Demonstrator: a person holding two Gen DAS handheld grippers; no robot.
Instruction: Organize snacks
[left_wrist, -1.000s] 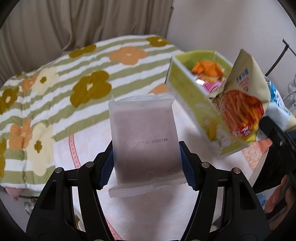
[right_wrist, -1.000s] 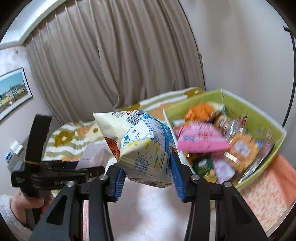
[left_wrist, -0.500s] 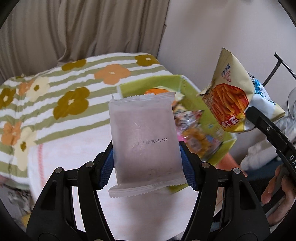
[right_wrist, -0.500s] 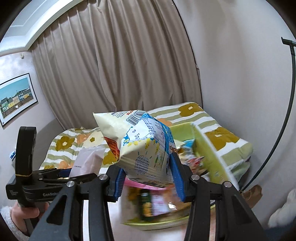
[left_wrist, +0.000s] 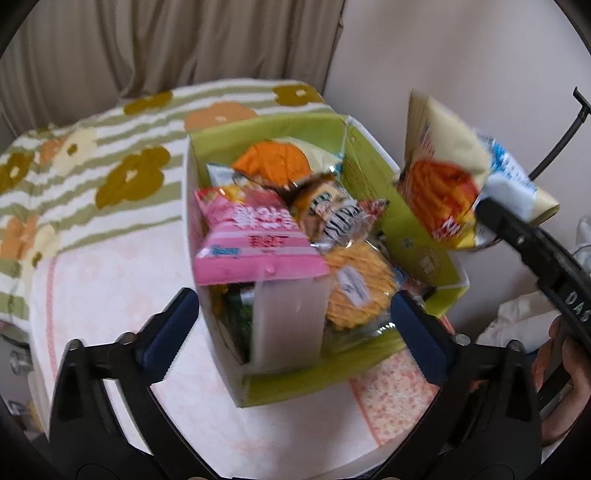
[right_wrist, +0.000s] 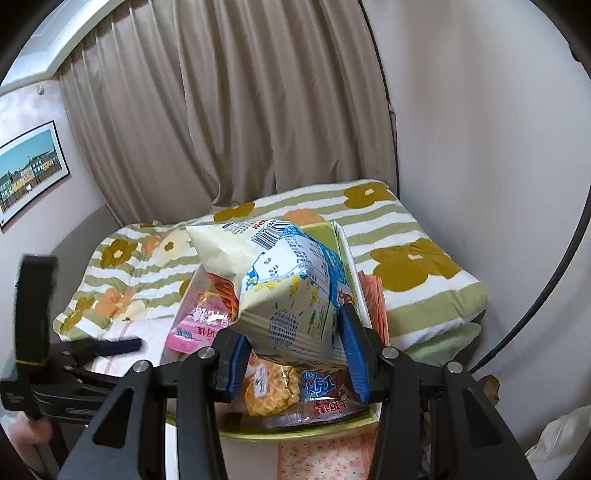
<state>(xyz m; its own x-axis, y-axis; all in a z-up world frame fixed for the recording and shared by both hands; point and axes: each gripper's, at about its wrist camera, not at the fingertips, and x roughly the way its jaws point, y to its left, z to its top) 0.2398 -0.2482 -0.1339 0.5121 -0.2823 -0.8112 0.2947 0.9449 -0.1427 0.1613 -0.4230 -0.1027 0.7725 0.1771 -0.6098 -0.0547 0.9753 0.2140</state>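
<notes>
A green box (left_wrist: 421, 236) full of snack packets stands on the bed. My left gripper (left_wrist: 295, 325) is open above its near end. A pale frosted packet (left_wrist: 290, 325) hangs blurred between the spread fingers, touching neither, partly inside the box. A pink packet (left_wrist: 255, 240) and an orange one (left_wrist: 275, 164) lie on top. My right gripper (right_wrist: 293, 354) is shut on a cream and blue chip bag (right_wrist: 288, 291), held above the box (right_wrist: 347, 251). The bag also shows in the left wrist view (left_wrist: 454, 177).
The box sits on a pale pink cloth (left_wrist: 110, 288) over a flowered striped bedspread (left_wrist: 110, 155). A wall (left_wrist: 461, 55) and curtain (right_wrist: 240, 110) stand behind. A black stand (right_wrist: 554, 277) curves at the right. The left gripper's handle (right_wrist: 35, 306) shows at the left.
My left gripper has opened and let go of the pale packet, which drops into the box. The box has come nearer and under both grippers. The right gripper still holds the chip bag.
</notes>
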